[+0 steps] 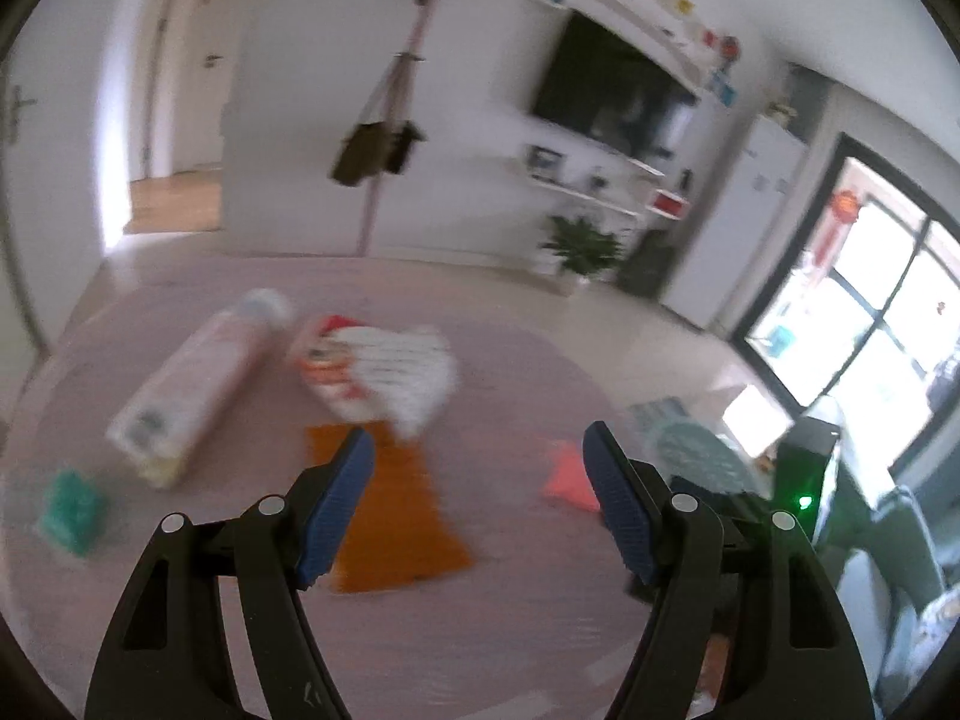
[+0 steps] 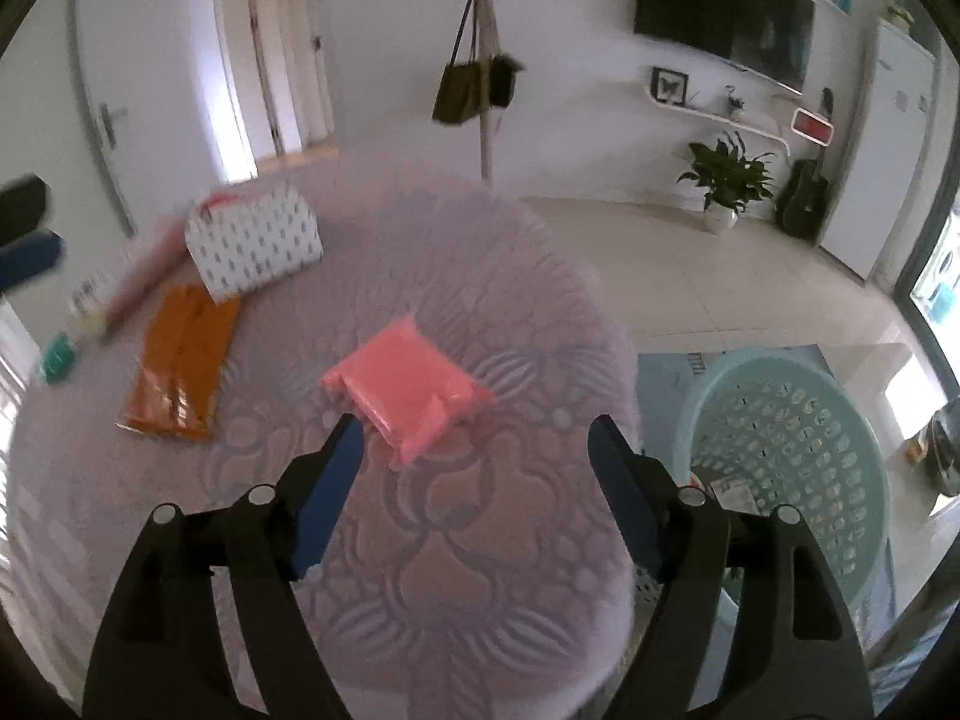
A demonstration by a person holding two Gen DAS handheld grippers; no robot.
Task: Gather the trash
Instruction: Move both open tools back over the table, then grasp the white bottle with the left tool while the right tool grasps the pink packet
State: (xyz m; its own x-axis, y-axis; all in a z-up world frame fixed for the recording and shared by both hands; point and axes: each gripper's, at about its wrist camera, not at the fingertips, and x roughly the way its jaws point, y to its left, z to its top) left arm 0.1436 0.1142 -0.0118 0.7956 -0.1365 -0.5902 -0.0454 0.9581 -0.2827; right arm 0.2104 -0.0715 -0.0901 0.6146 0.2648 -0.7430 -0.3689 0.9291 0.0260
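A round table with a pale purple cloth [image 2: 480, 570] holds trash. A pink packet [image 2: 408, 396] lies just ahead of my open, empty right gripper [image 2: 477, 438]. An orange wrapper [image 2: 180, 360] lies to its left and shows under my open, empty left gripper [image 1: 480, 450], [image 1: 396, 522]. A white patterned bag [image 2: 252, 243], [image 1: 384, 369], a long pink tube package [image 1: 198, 384] and a small teal packet [image 1: 69, 510] lie farther left. The pink packet also shows in the left wrist view [image 1: 570, 477]. A pale green perforated basket [image 2: 792, 456] stands on the floor right of the table.
A coat stand with a hanging bag [image 2: 474, 90] stands behind the table. A potted plant [image 2: 723, 180] and a guitar [image 2: 801, 198] stand by the far wall under a TV [image 2: 720, 6]. A glass door is at the right [image 1: 870, 312].
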